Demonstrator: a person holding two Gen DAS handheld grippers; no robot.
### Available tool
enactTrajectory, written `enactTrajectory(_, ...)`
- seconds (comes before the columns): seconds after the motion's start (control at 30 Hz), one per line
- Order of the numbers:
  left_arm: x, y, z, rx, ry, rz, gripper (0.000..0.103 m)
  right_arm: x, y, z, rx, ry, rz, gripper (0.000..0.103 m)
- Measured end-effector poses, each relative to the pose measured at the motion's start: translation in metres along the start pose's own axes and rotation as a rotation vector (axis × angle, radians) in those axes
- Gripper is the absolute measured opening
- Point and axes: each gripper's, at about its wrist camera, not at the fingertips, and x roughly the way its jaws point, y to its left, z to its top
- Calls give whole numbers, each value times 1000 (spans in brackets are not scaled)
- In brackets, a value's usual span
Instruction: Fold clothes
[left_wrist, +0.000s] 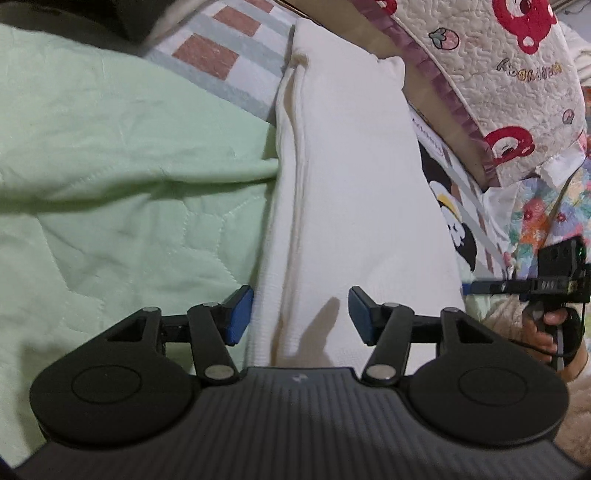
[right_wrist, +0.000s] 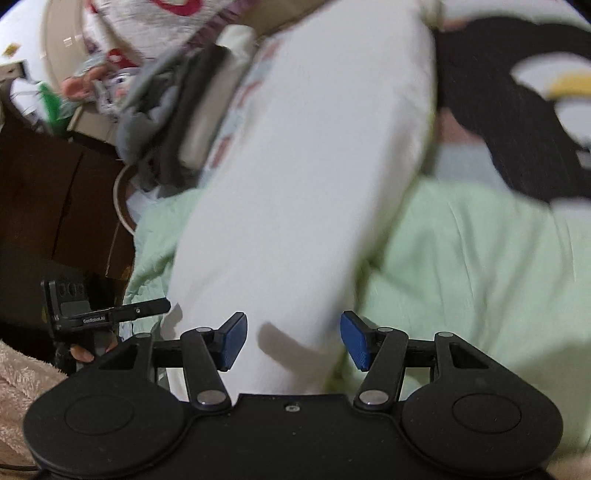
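Observation:
A white garment (left_wrist: 351, 192) lies folded into a long narrow strip on a pale green quilt (left_wrist: 110, 177). My left gripper (left_wrist: 301, 314) is open just above its near end, blue pads on either side, nothing held. In the right wrist view the same white garment (right_wrist: 303, 177) runs away from me, blurred by motion. My right gripper (right_wrist: 293, 339) is open over that end of it, gripping nothing. The right gripper (left_wrist: 554, 284) also shows at the right edge of the left wrist view, held by a hand, its fingers out of sight. The left gripper's body (right_wrist: 85, 310) shows at the left of the right wrist view.
A quilted cover with red bear prints (left_wrist: 509, 74) and a floral fabric (left_wrist: 546, 214) lie beyond the garment. A cartoon-print sheet (right_wrist: 524, 110) borders the green quilt. A pile of grey and dark clothes (right_wrist: 173, 122) sits at the bed's far left, beside a dark floor (right_wrist: 55, 192).

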Motion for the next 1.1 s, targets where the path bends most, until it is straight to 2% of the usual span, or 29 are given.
enactTrajectory(0.13,3,3,-11,-27,-12,38,65,0,-18,-17,133,44,69,63)
enactTrajectory(0.23,6,4,-19,-52,-13,73,67,10,-25,-30,206,60,110,63)
enactTrajectory(0.33,3,2,-24,-64,-30,88,68,13,-14,-40,154,44,120,63)
enactTrajectory(0.43,2,2,-34,-75,-58,126,78,15,-3,-49,102,28,130,61)
enactTrajectory(0.6,-3,5,-53,-113,-130,141,77,20,15,-64,15,0,147,53)
enactTrajectory(0.63,-4,5,-56,-120,-142,133,72,20,16,-65,6,-4,151,48)
enactTrajectory(0.67,-5,5,-56,-120,-142,97,47,20,16,-65,6,-6,157,35)
enactTrajectory(0.73,-5,2,-52,-103,-123,7,9,20,16,-63,4,-12,169,23)
enactTrajectory(0.77,-6,0,-51,-103,-128,-18,8,20,16,-62,4,-14,175,19)
enactTrajectory(0.87,-8,-6,-45,-102,-143,-73,9,20,16,-60,2,-23,192,18)
enactTrajectory(0.93,-5,-6,-42,-86,-141,-23,11,20,16,-58,1,-28,204,21)
enactTrajectory(1.0,1,-2,-40,-114,-124,-14,22,20,16,-57,-1,-33,215,25)
enactTrajectory(1.03,3,2,-40,-139,-117,-22,33,20,16,-56,-1,-36,221,37)
enactTrajectory(1.07,6,5,-39,-160,-116,-34,39,20,16,-55,-2,-39,227,48)
enactTrajectory(1.1,8,6,-38,-167,-116,-38,40,20,16,-54,-3,-42,232,51)
